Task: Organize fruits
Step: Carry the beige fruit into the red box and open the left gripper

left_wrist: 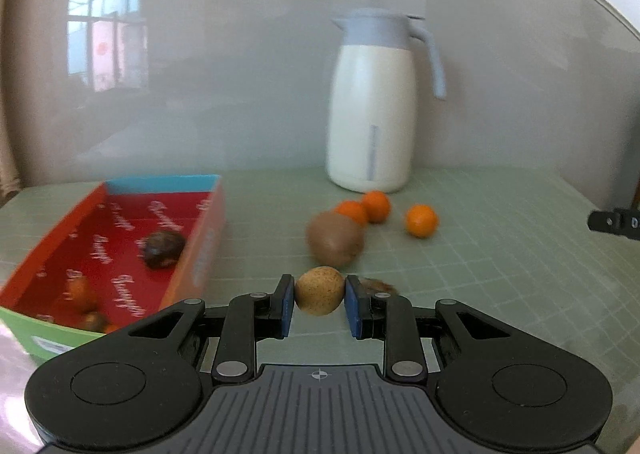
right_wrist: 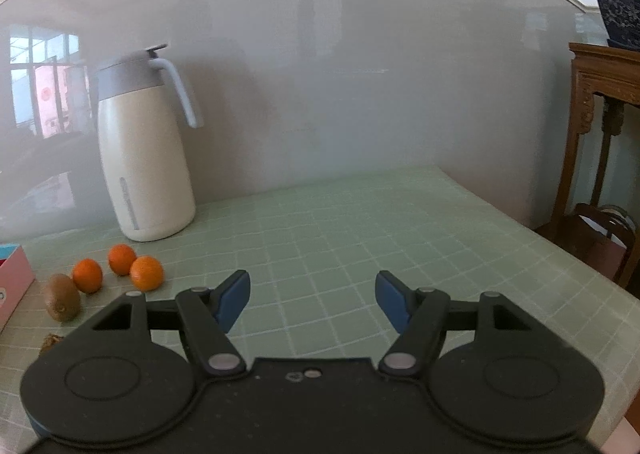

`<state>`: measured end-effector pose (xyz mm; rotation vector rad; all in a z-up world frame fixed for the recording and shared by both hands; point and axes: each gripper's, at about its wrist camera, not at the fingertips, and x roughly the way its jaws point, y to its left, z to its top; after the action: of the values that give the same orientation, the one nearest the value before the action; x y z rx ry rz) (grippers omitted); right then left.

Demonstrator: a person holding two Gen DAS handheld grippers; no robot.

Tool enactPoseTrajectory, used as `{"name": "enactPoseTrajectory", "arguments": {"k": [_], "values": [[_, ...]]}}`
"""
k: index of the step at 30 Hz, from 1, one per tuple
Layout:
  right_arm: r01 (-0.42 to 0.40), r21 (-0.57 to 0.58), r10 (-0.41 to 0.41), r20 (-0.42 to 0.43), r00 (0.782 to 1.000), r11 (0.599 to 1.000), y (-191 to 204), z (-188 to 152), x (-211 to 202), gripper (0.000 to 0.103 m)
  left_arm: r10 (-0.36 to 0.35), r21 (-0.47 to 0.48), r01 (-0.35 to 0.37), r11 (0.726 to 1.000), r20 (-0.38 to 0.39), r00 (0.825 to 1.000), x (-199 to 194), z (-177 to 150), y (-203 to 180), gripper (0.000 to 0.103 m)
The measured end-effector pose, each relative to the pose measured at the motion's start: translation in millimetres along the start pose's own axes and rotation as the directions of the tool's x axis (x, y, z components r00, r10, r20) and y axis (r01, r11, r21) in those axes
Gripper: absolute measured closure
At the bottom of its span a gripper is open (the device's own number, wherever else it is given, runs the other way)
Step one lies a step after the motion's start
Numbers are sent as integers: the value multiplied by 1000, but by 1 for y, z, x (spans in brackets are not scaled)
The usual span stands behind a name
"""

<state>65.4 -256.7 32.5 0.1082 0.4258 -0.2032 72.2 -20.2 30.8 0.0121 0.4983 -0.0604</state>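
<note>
Tan round fruit (left_wrist: 319, 291) clamped btwn left gripper (left_wrist: 319, 304) pads; right gripper (right_wrist: 313, 301) spread apart, nothing held.

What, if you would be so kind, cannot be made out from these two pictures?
- Left wrist view: fruits in the near end of the red box are motion-blurred and unidentifiable.
- Left wrist view: a brown scrap lies mostly behind the left gripper finger.
- Right wrist view: the box is cut off by the left edge.
</note>
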Motion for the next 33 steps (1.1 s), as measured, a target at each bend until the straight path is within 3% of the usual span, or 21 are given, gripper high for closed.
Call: {"name": "enactPoseTrajectory", "arguments": {"k": [6,17,29,31,33], "values": [[-27,-18,27,-6,1000,999,17,-1,0,34,101,-21,-100,995,41,994,-7,2,42,76],[-42,-55,41,-16,999,998,37,-6,1,34,238,-116,-232,966,39,970,2,-4,113,76],[-27,-85,25,-32,999,996,44,-10,9,31,272,-148,-269,952,-4,962,26,-3,135,75],[-32,-86,29,-31,999,996,46,-9,9,30,264,-141,-260,955,7,965,23,-4,132,69],[-35,-91,32,-30,999,995,47,-10,9,30,279,-129,-273,953,23,960,20,-4,129,29]]}}
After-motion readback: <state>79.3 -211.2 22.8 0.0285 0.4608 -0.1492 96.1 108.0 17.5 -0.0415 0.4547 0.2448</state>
